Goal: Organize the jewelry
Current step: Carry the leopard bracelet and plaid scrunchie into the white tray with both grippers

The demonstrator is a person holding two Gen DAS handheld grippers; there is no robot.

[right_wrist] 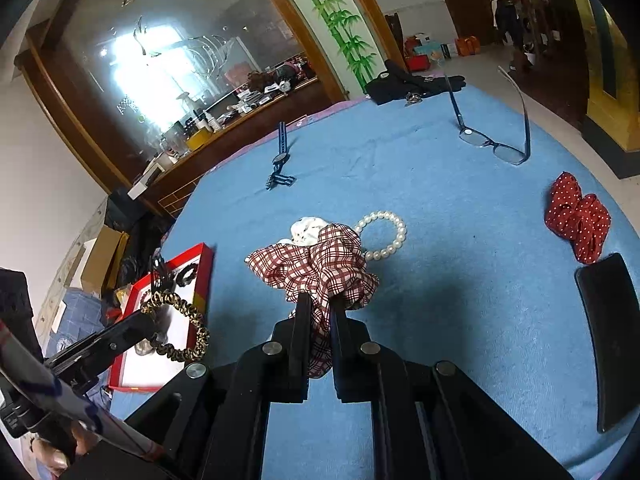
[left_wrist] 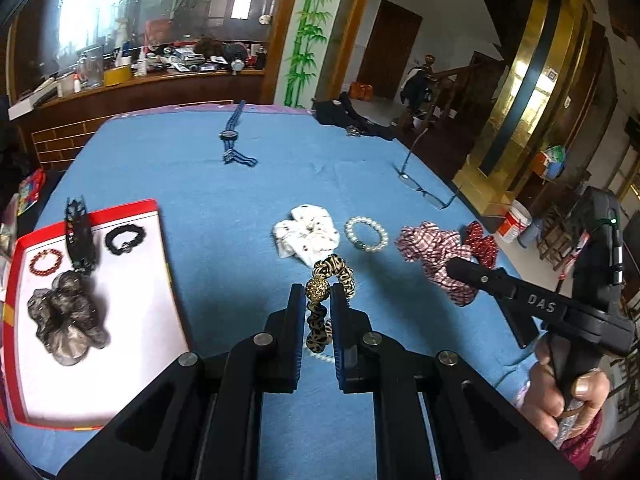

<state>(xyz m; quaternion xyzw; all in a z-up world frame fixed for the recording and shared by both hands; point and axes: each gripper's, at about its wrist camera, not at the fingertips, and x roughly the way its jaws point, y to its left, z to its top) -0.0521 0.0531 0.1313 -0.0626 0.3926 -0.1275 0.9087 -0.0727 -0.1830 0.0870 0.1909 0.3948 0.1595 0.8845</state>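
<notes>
blue cloth-covered table, jewelry and hair pieces laid out

- left gripper: fingers drawn narrow, clamped on a leopard-print scrunchie with a gold bead; the scrunchie loops up past the fingertips and hangs clear of the cloth; in the right wrist view it dangles in front of the tray
- right gripper: fingers drawn narrow, pinching a red-and-white plaid scrunchie; the fabric bunches above the fingertips and a fold trails down between the fingers; a hand grips its handle at the lower right of the left wrist view
- red-rimmed tray, white floor, at the left edge of the table; holds a grey scrunchie, a red bead bracelet, a black hair tie and a black chain-like piece that leans over the far rim
- white printed scrunchie, on the cloth mid-table
- pearl bracelet, just beside the white scrunchie, flat on the cloth
- red polka-dot scrunchie, toward the right side, apart from the rest
- blue wristwatch, far side of the table, strap open
- eyeglasses, arms unfolded, far right
- dark flat case, at the right edge
- black garment, heaped at the far corner
</notes>
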